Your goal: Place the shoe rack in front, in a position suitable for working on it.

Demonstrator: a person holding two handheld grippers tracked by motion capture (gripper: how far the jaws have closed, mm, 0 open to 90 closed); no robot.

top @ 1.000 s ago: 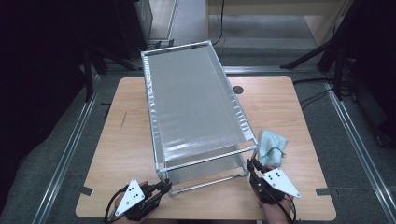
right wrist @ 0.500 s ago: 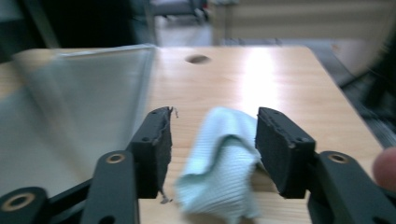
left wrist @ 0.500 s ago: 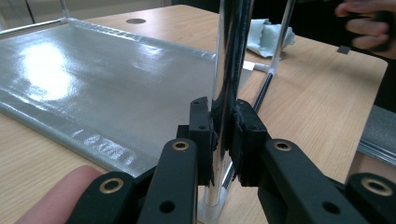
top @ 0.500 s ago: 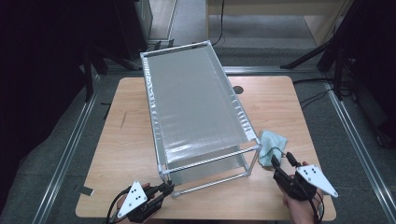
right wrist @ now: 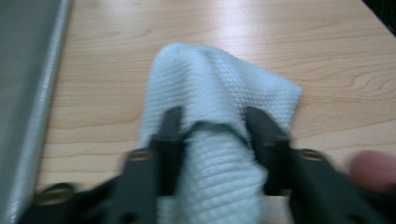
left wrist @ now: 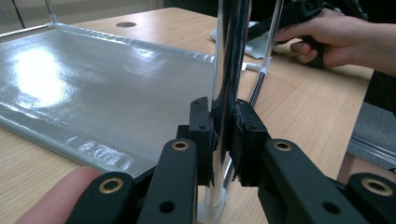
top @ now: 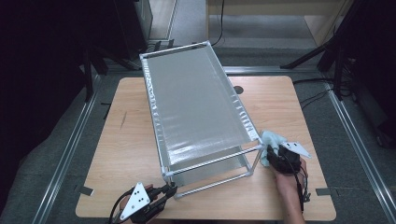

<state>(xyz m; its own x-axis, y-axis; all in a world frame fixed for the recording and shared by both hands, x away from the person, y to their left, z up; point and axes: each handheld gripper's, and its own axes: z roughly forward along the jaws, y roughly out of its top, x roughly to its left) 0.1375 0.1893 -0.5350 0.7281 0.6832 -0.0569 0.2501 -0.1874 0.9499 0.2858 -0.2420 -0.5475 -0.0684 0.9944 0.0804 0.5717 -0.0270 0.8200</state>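
Since a second ago your right gripper (top: 270,155) has swung away from the rack's near right corner, out toward the table edge and back in to the cloth (top: 272,140), while your left gripper (top: 171,190) has stayed where it was. The right jaws have just been closing, and in the right gripper view a bunched fold of the pale blue waffle-weave cloth (right wrist: 219,116) sits between them, bulging up between the two black fingers (right wrist: 170,135); the picture is blurred, so you cannot tell for certain whether the pads already press on it. The cloth lies on the wooden table (top: 126,154) just beside the rack's near right post, touching or nearly touching the frame. Your left gripper (left wrist: 223,140) is clamped tight on the near left upright of the rack (left wrist: 224,70), its pads pinching the shiny tube just above the white corner foot. The rack (top: 196,107) is a two-level frame of metal tubes with a silvery grey sheet stretched across each level, standing slantwise across the middle of the table, its far end reaching past the table's far edge. A small dark round hole (top: 238,89) sits in the tabletop just right of the rack. No brand, label or writing can be read on the cloth, the rack or the grippers.
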